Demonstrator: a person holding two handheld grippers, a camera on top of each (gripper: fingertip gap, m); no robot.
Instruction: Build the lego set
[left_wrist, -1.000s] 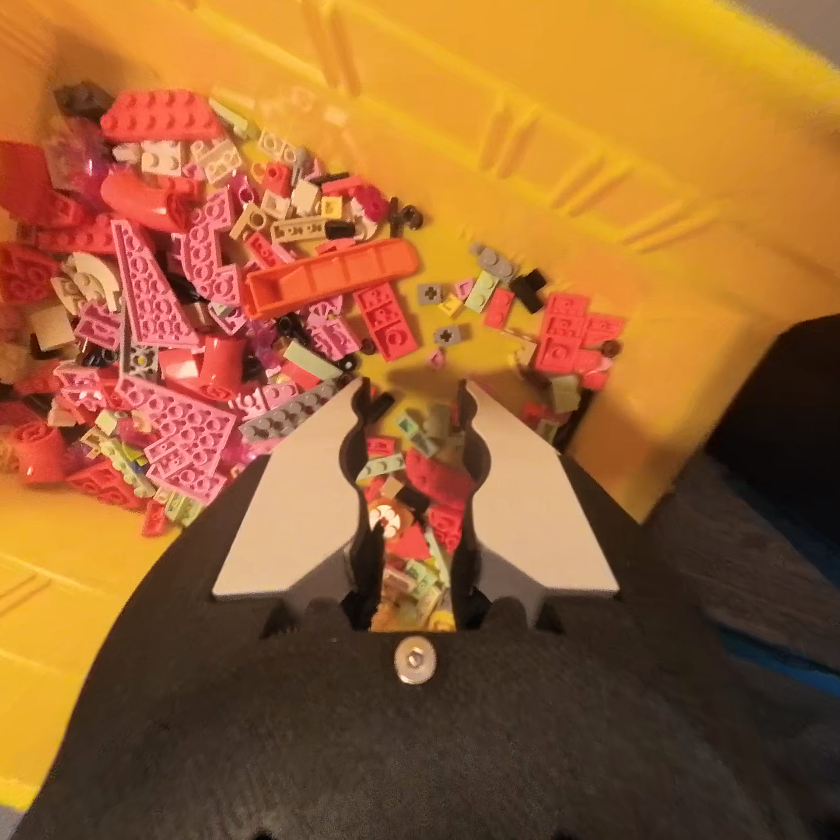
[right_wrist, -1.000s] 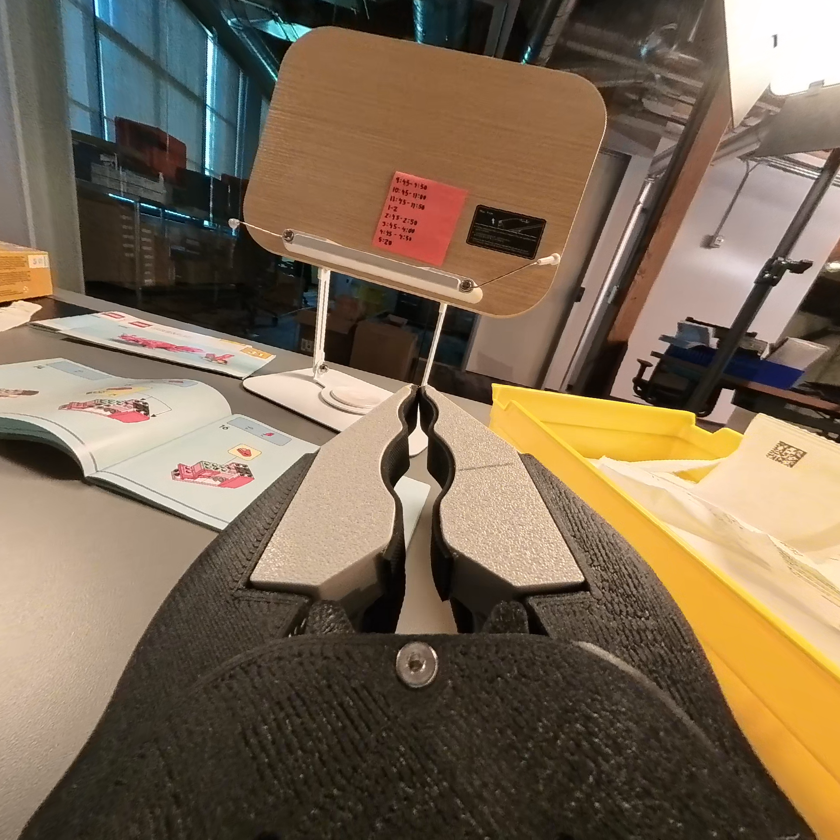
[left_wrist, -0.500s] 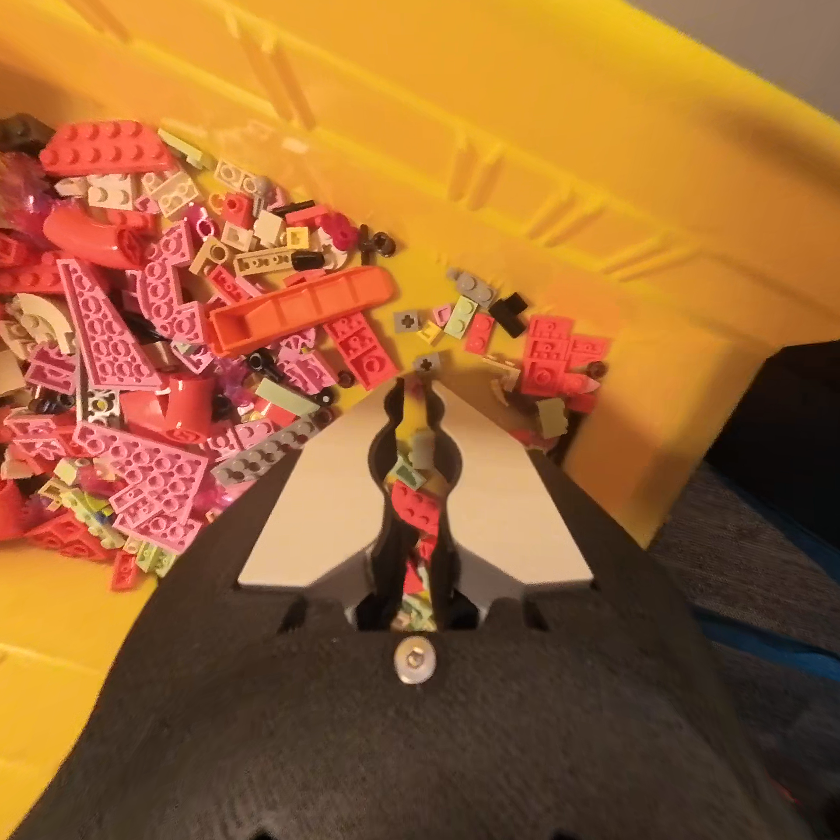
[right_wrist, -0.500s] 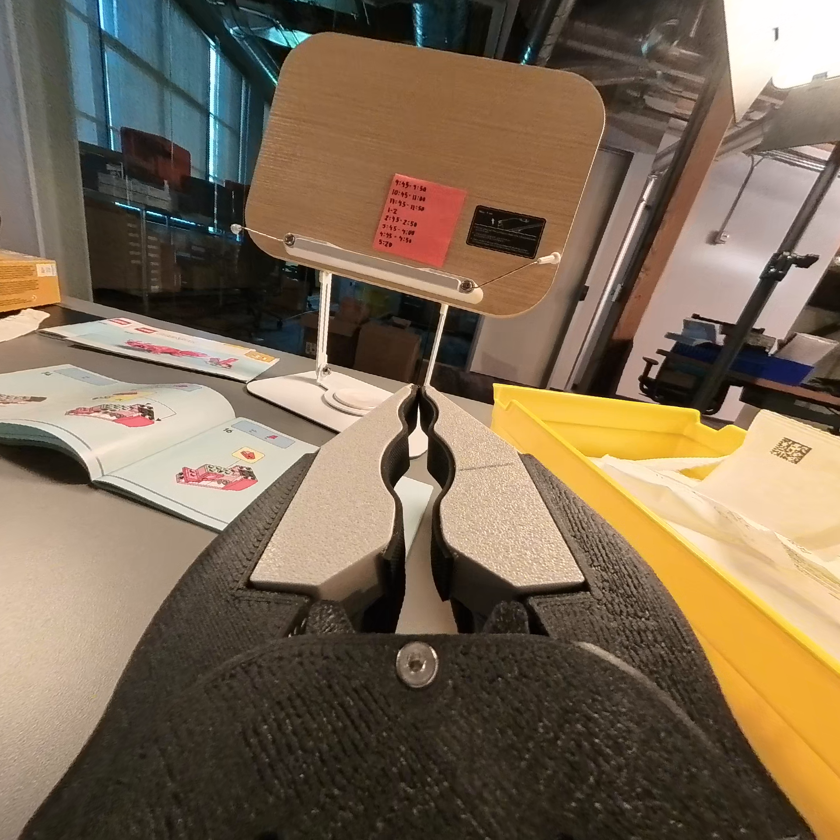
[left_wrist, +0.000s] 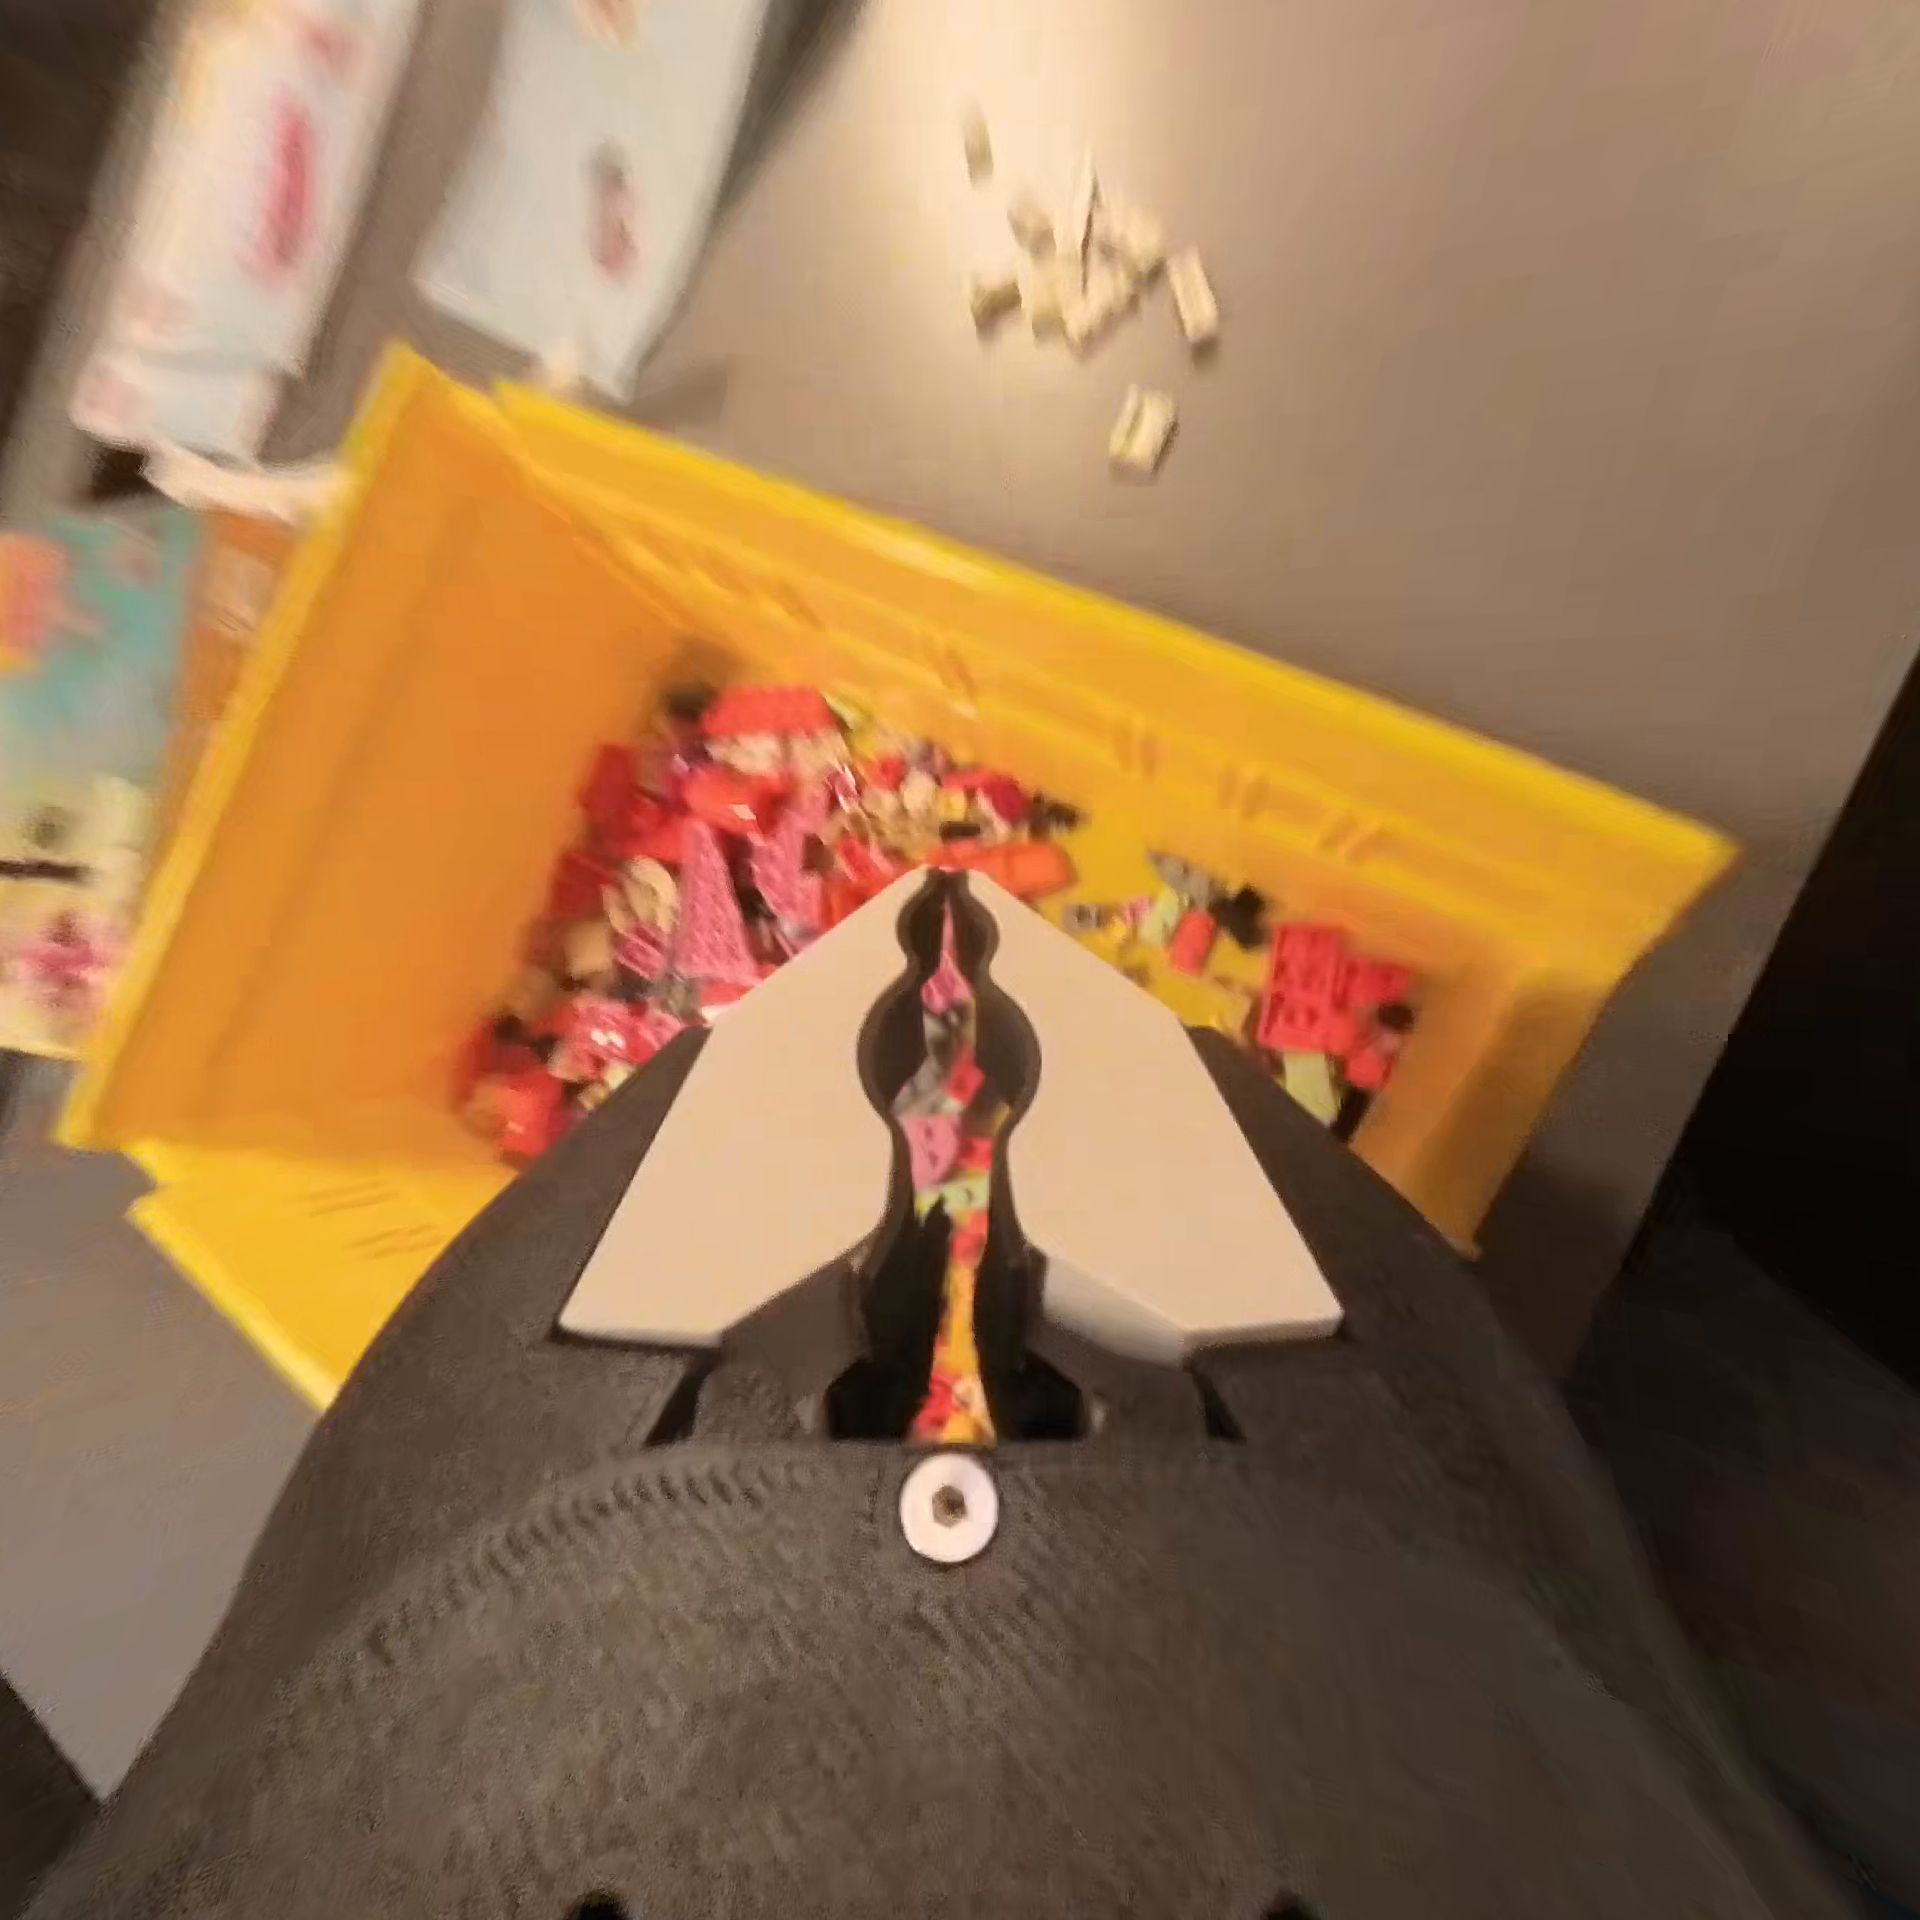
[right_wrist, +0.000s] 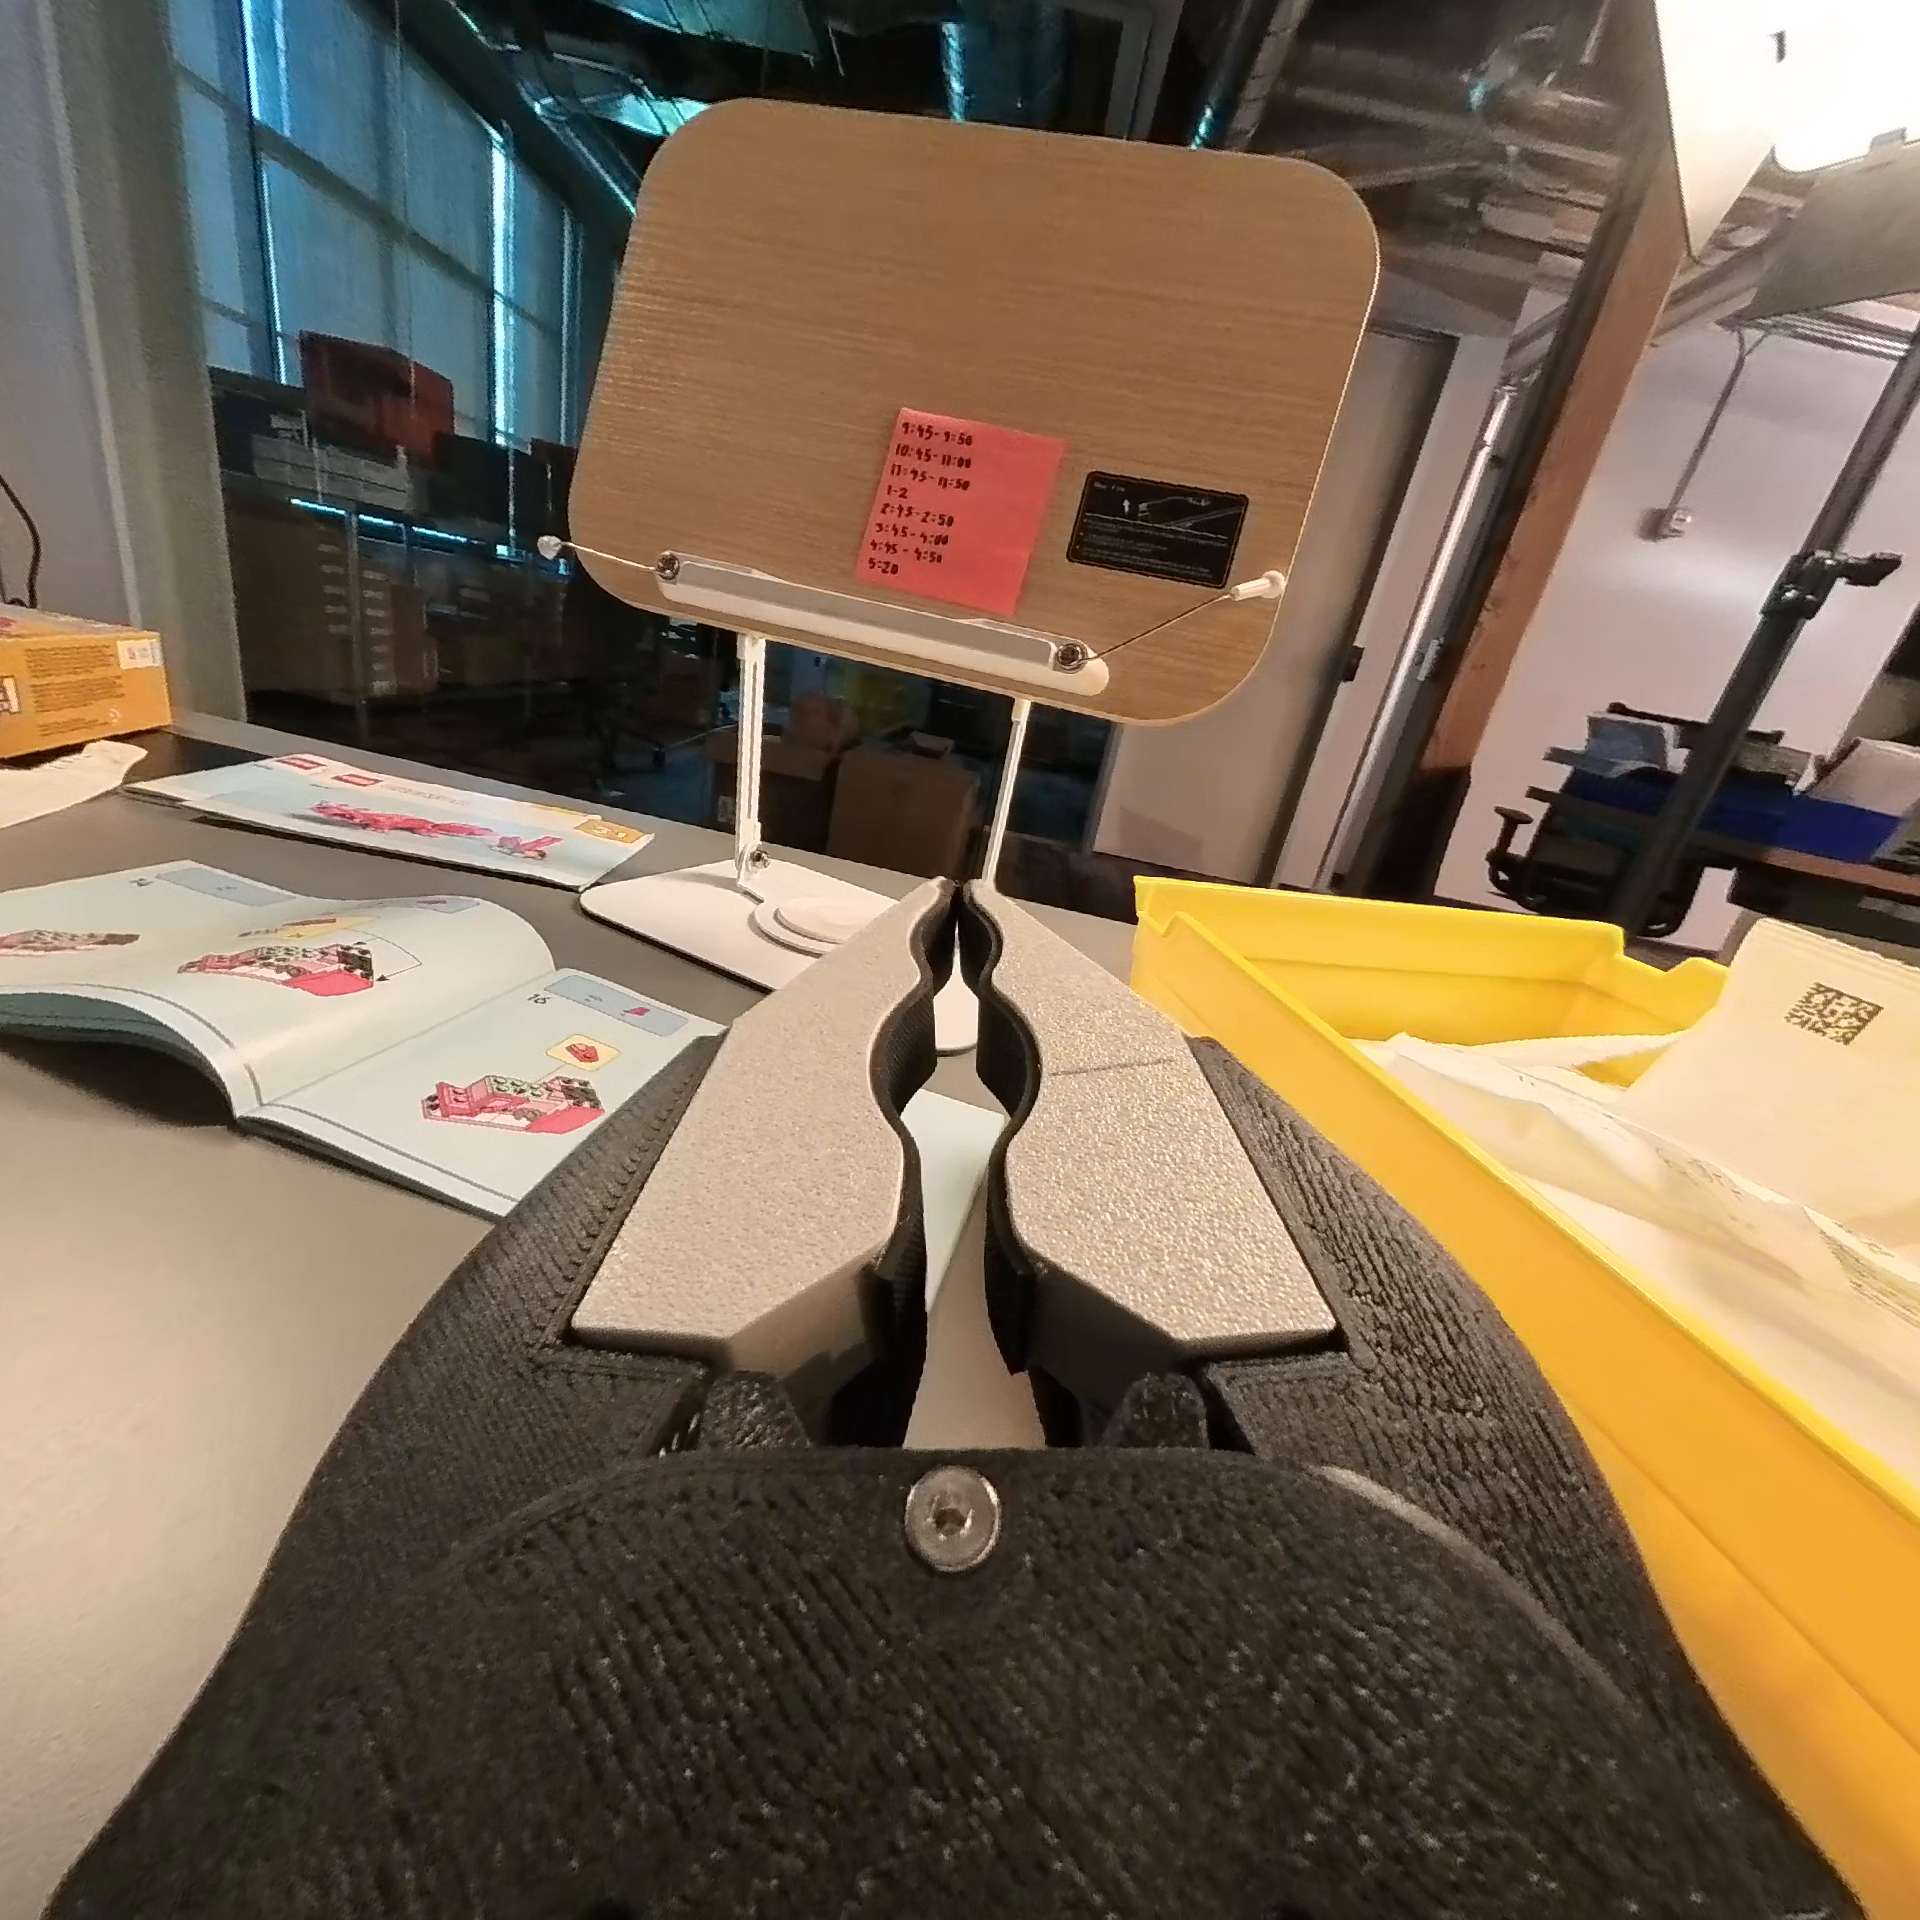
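In the left wrist view, which is blurred by motion, my left gripper is shut and held high above a yellow bin. The bin holds a pile of small red, pink, orange and beige bricks. The blur hides whether anything small sits between the fingertips. In the right wrist view my right gripper is shut with nothing showing between its tips. It hovers over the grey table and points at a wooden book stand on a white base.
Several loose beige bricks lie on the table beyond the bin. Instruction booklets lie open at the left. A second yellow bin with paper bags stands at the right. A yellow box sits at the far left. The tips of one gripper are about 50 centimeters away from the tips of the other.
My left gripper closed its fingers down among the bricks, then rose quickly and swung away above the bin. The right gripper stayed shut and barely moved.
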